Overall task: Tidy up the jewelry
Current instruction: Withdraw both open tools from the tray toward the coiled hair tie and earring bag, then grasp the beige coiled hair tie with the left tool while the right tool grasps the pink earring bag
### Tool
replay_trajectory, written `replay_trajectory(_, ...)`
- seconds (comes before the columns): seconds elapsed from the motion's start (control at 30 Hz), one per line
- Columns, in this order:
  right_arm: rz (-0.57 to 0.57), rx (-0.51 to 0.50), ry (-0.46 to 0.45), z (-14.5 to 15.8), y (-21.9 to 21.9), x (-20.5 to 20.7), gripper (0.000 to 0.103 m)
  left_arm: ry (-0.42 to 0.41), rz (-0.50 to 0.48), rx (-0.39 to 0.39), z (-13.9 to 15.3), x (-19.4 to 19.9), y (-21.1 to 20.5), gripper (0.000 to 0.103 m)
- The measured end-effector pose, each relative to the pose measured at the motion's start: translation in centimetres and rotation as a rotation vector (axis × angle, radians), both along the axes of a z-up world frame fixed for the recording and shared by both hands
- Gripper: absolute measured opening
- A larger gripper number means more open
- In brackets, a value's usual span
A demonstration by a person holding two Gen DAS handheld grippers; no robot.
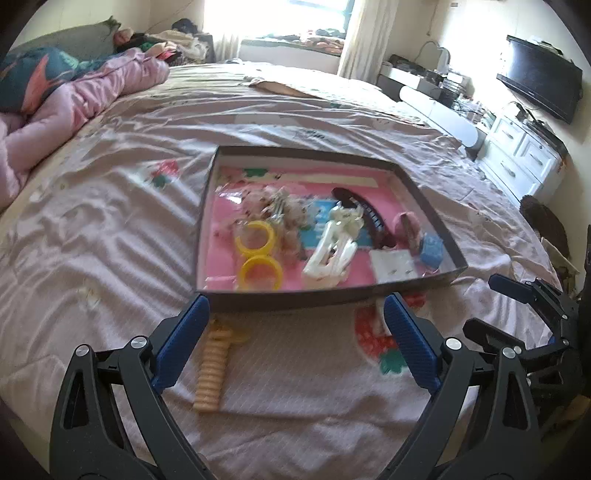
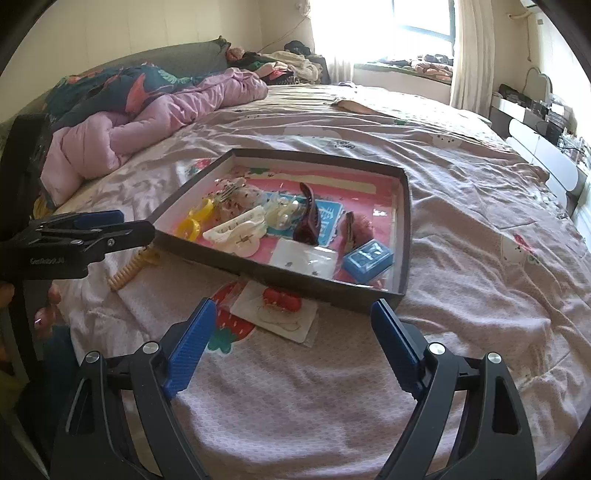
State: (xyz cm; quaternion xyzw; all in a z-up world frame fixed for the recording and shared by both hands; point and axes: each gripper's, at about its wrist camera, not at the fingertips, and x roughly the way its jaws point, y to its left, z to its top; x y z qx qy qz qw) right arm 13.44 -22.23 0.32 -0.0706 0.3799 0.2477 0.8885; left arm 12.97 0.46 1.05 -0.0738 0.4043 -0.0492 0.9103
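Observation:
A dark shallow box (image 1: 288,298) (image 2: 325,293) with a pink floor sits on the bed. It holds two yellow rings (image 1: 258,271) (image 2: 192,223), a white hair claw (image 1: 332,254) (image 2: 236,230), a dark comb clip (image 1: 373,218) (image 2: 308,218), a blue case (image 1: 430,249) (image 2: 367,260) and other pieces. A beige ribbed hair clip (image 1: 210,373) (image 2: 125,273) lies on the sheet outside the box, beside my left gripper (image 1: 295,310) (image 2: 122,221), which is open and empty. A clear packet of jewelry (image 2: 277,314) lies on the sheet in front of my right gripper (image 2: 293,314), open and empty.
A pink quilt (image 1: 74,99) (image 2: 147,122) and pillows are heaped at the far left of the bed. White drawers (image 1: 517,155) and a television (image 1: 539,77) stand to the right. A bright window (image 2: 384,26) lies beyond the bed.

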Motion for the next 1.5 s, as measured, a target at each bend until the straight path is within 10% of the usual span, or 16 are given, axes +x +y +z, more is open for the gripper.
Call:
replay_trajectory(0.87,0.082,-0.198,-0.035,-5.6,4.7,0.9,0.082,0.138,0.077,-0.025,-4.7,-2.0,4.1,0.087)
replay_trajectory(1.17,0.072,-0.221,-0.048,-6.8,5.6,2.3,0.072,0.186,0.077,-0.003,-5.8,-1.4,3.7,0.062)
replay_trajectory(1.5,0.043,-0.187,-0.036,-6.6,4.9,2.9,0.040,0.178,0.054,0.004,-5.6,-1.4,3.3,0.016)
